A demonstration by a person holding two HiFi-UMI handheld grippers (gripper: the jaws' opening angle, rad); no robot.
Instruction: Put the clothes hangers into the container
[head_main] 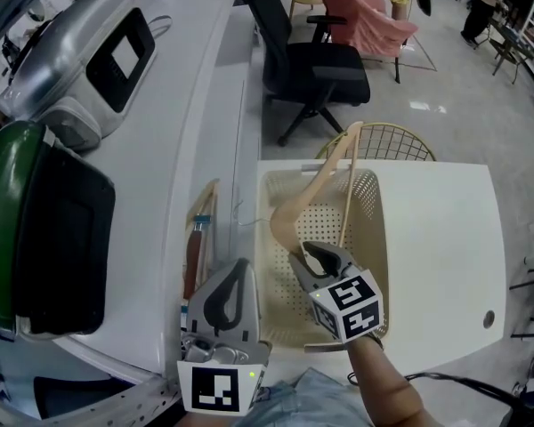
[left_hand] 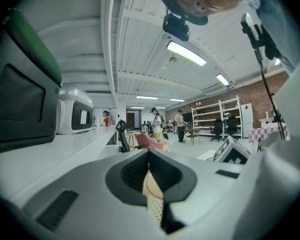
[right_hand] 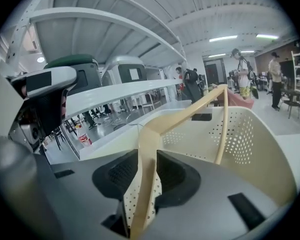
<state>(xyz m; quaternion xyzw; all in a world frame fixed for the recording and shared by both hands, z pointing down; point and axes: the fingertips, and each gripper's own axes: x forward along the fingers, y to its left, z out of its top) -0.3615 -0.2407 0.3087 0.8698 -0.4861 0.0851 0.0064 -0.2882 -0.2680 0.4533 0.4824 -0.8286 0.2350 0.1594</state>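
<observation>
A cream perforated basket (head_main: 378, 238) stands on the white table (head_main: 445, 238). A wooden hanger (head_main: 316, 189) lies slanted in it, its upper end poking over the far rim. My right gripper (head_main: 310, 258) reaches into the basket's near side. The hanger's lower arm (right_hand: 180, 116) runs between its jaws, which stand a little apart from the wood, so it is open. The basket wall (right_hand: 250, 134) fills the right of that view. My left gripper (head_main: 238, 265) hovers left of the basket, shut and empty, its tips (left_hand: 149, 154) meeting. A second wooden hanger (head_main: 201, 216) lies on the table ahead of it.
A black office chair (head_main: 316, 65) and a wire chair (head_main: 387, 142) stand beyond the table. On the left counter sit a green-lidded black machine (head_main: 36, 229) and a silver one (head_main: 98, 52). The table's right edge is near a stand (head_main: 529, 283).
</observation>
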